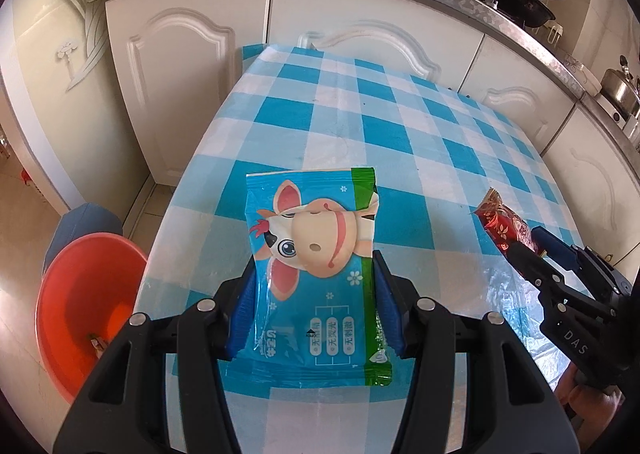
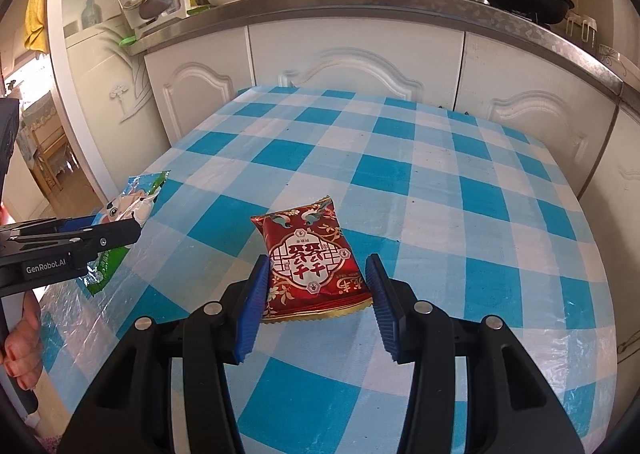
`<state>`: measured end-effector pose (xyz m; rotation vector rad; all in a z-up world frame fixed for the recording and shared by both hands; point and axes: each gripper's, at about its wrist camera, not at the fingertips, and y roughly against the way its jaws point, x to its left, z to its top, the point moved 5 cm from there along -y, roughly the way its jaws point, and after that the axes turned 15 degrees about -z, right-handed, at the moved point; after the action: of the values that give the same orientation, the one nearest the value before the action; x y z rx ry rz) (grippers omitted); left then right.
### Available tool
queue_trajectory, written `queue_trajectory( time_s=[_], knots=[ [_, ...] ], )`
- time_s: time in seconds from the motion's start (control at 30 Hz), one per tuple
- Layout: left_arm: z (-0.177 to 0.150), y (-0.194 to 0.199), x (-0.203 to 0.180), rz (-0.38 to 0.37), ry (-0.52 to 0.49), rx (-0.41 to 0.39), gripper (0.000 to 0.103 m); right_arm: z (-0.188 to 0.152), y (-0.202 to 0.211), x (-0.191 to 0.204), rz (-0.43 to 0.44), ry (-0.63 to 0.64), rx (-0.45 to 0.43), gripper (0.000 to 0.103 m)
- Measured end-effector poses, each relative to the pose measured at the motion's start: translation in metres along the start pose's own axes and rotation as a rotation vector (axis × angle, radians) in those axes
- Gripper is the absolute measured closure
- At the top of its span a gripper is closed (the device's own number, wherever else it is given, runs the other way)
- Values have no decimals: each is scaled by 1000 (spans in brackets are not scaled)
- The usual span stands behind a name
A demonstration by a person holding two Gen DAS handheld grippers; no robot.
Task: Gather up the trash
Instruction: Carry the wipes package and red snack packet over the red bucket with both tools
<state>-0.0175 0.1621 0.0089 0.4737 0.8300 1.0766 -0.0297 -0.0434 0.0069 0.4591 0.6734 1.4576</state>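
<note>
Your left hand-held gripper [image 1: 314,302] is black with blue ridged pads, as is your right hand-held gripper [image 2: 316,306]. You see a light-blue packet [image 1: 312,254] with a green edge and cartoon cow, a red-and-gold patterned packet [image 2: 312,266], a blue-and-white checked tablecloth [image 1: 400,126], and an orange basin [image 1: 80,302].

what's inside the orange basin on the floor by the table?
In the round orange plastic basin, one small crumpled scrap lies on the bottom. The left gripper body hides the basin's near rim, so anything there can't be seen.
</note>
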Motion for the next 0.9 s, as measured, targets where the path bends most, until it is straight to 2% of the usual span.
queue_trajectory(
  time_s=[0.53, 0.9],
  knots=[
    [-13, 30, 52, -14, 80, -28, 49, 5, 7, 53, 45, 76, 12, 53],
    [-27, 56, 99, 15, 159, -67, 49, 12, 16, 98, 70, 155, 1, 53]
  ],
)
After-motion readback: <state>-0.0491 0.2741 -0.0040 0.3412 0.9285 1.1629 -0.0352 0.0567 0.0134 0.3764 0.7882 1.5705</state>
